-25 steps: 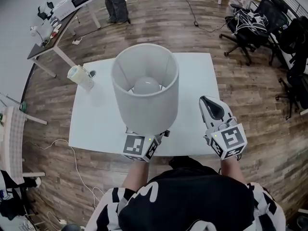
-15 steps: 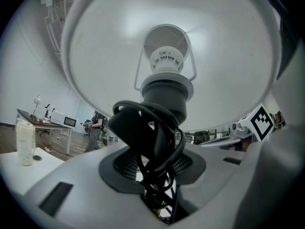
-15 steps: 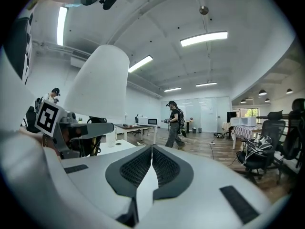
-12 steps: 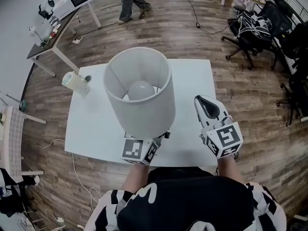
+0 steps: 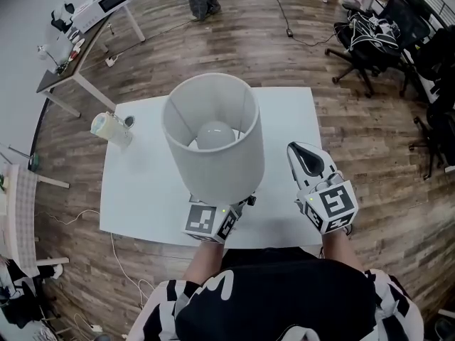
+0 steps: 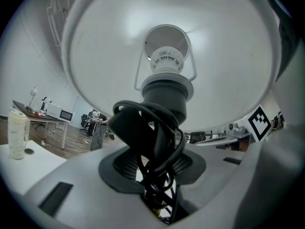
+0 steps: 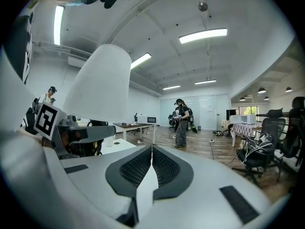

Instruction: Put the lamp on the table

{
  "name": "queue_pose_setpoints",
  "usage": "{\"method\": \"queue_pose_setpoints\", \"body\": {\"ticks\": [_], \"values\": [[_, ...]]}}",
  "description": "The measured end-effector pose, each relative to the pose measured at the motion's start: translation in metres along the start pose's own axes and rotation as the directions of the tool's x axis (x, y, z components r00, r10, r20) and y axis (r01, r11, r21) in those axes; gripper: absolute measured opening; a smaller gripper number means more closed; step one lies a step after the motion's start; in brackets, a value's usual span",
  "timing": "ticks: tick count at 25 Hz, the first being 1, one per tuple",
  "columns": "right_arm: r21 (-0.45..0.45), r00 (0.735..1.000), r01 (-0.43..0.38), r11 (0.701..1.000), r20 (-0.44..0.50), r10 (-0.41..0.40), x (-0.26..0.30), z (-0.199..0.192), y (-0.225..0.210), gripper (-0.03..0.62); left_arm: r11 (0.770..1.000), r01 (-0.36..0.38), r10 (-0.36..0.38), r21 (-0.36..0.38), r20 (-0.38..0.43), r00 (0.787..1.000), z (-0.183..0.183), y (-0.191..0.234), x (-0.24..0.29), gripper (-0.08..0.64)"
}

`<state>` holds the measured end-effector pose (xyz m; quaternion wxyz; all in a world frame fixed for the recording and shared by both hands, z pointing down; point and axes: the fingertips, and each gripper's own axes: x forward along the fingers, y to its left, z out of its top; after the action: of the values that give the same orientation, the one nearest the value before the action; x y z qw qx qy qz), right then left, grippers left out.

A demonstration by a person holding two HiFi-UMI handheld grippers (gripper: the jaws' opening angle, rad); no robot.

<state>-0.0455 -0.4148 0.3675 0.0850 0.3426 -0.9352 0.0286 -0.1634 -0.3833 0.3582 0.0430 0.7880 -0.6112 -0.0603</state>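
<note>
white-shaded lamp (image 5: 217, 155) upright over table (image 5: 142, 183)

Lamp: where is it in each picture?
Head view: lamp in the middle of the picture.
Left gripper view: lamp fills the top and middle, seen from below.
Right gripper view: lamp shade at the left.
Shared landmark: white table, low left in the left gripper view, left of centre in the right gripper view.

Office: swivel chairs (image 5: 367, 35), desks (image 5: 71, 64)
</note>
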Motion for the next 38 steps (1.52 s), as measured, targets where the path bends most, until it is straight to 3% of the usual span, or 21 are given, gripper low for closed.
{"method": "queue_pose_setpoints", "body": {"ticks": [16, 28, 38], "values": [[0.003, 0.999, -0.013, 1.000, -0.047, 0.013, 0.024, -0.019, 0.008, 0.020, 1.000, 0.028, -0.028, -0.005, 0.014, 1.000, -0.020, 0.027, 0.053, 0.140], [0.025, 0.993, 0.016, 1.000, -0.114, -0.013, 0.015, -0.050, -0.002, 0.020, 0.997, 0.034, -0.032, -0.065, 0.037, 0.999, -0.048, 0.028, 0.096, 0.140], [0.036, 0.990, 0.032, 0.999, -0.140, -0.027, 0.019, -0.057, -0.011, 0.020, 0.999, 0.048, -0.048, -0.001, 0.013, 0.999, -0.069, 0.034, 0.112, 0.140]]}}
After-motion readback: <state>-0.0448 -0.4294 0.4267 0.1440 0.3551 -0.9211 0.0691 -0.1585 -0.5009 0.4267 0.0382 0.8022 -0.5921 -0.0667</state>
